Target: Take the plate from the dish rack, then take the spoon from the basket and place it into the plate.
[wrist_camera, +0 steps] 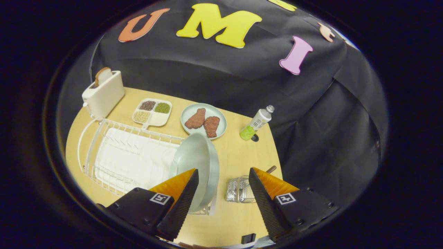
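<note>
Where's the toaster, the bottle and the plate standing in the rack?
toaster [105, 94], gripper view, on its side wall.
bottle [256, 123], gripper view, on its label.
plate [199, 159], gripper view, on its face, between the open jaws.

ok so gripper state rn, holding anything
gripper: open, holding nothing; the plate in the rack stands by one finger, not clamped.
</note>
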Tool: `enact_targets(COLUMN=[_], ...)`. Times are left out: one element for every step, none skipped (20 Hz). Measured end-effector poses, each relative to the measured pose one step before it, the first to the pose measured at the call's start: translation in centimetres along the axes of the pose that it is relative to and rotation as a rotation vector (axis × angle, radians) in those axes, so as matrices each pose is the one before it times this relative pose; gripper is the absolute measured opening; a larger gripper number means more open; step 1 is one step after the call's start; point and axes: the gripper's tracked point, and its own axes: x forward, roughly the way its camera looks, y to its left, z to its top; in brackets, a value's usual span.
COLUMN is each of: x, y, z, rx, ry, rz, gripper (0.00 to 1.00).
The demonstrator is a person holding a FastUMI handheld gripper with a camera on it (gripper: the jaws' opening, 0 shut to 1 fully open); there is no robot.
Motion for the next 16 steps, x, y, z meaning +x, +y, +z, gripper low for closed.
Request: enact_targets(x=[0.355,0.574,0.589,0.583,0.344,0.251,0.225,0.223,0.118,0.521,0.487,0.307,0.11,-0.116,-0.166,-0.568], y=[0.355,0.226,0.077,-0.028,-0.167,-0.039,-0.206,0.147,0.593,0.277,-0.149,-0.031,0.193,0.241,0.087,0.363], z=[0.523,0.399,-0.072,-0.178,0.344,0.632,0.475,-0.034,-0.135,-0.29,-0.025,0.043,0.158,-0.019,0.032,-0.13], rx=[-0.01976,-0.01335,-0.00701,-0.00569,-0.00255,-0.00371,0.00355,0.00986,0.01122,0.00597,0.00326,0.00084,0.00041,0.00366,-0.00018,-0.00017], ry=[0.01479,0.01453,0.0356,0.03678,0.01832,0.00491,0.01151,0.01861,0.02982,0.02981,0.01753,0.01041,-0.00176,-0.0046,-0.002,-0.00766], rz=[-0.01167,-0.01013,-0.01026,-0.01036,-0.00747,-0.00221,-0.00856,0.01756,0.03501,0.02056,0.0076,0.008,0.01854,0.01453,0.01126,0.02093], gripper=[0.92,0.88,0.83,0.78,0.75,0.71,0.66,0.61,0.56,0.51,0.48,0.45,0.41,0.37,0.34,0.28])
